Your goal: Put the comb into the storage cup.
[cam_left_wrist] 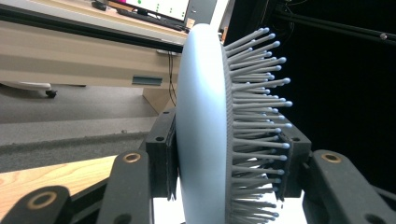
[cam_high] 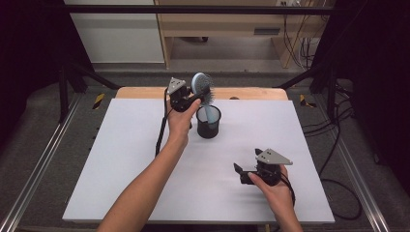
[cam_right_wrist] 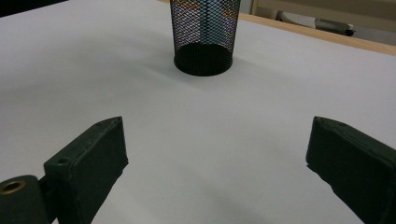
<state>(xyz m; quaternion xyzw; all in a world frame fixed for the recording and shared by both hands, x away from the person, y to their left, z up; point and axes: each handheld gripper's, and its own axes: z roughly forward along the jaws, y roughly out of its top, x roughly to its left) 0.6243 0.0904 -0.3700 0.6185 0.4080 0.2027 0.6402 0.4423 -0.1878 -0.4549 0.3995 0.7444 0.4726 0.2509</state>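
Left gripper (cam_high: 199, 96) clamps the hairbrush (cam_high: 201, 87) upright, handle down in the mesh cup (cam_high: 208, 123)

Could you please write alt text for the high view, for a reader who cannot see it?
The left gripper clamps the head of a pale blue hairbrush, whose handle stands in a black mesh cup on a white table. The right gripper rests open near the table's front edge, holding nothing.
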